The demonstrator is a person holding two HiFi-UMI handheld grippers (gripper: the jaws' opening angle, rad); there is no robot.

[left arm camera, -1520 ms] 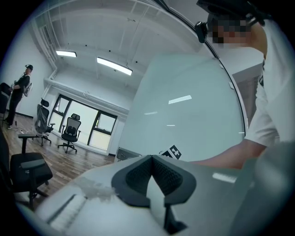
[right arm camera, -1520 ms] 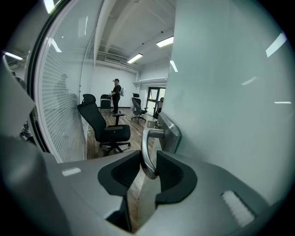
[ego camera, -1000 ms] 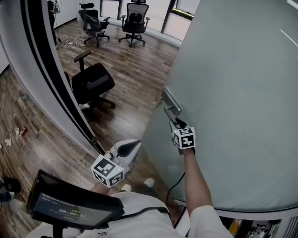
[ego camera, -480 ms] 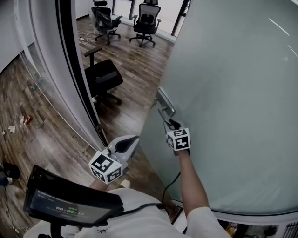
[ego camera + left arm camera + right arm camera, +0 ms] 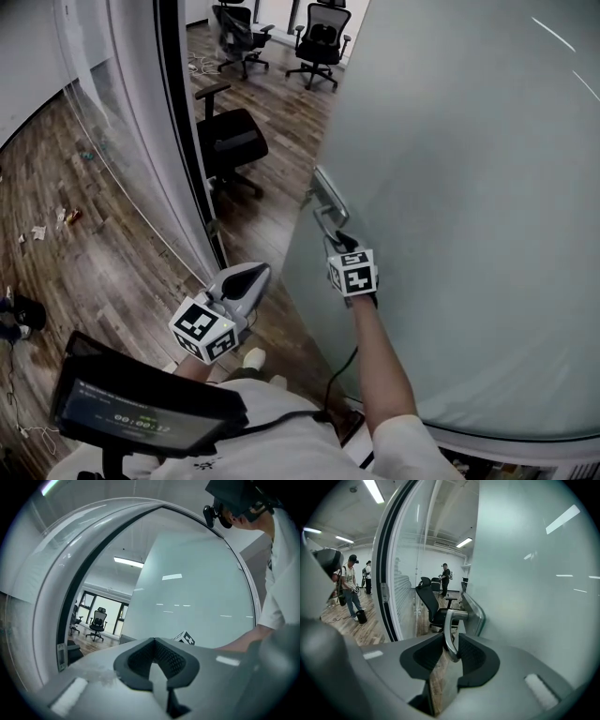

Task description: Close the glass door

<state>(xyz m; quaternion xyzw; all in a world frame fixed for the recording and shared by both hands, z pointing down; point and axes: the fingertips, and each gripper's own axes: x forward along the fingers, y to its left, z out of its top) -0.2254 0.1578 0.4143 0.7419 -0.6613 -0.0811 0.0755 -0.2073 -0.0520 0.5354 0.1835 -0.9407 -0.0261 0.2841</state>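
Bright, even light now; long white ceiling strip lights glare off the frosted pale-green glass door (fisheye edges bend, corners black).

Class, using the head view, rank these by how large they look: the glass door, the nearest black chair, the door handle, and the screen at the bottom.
1. glass door
2. screen, though it is enlarged by nearness to the camera
3. black chair
4. door handle

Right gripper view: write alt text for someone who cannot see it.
The right gripper is closed on the metal lever handle of a frosted glass door, which fills the right side. To the left stand a dark door frame, a black office chair and wood flooring.
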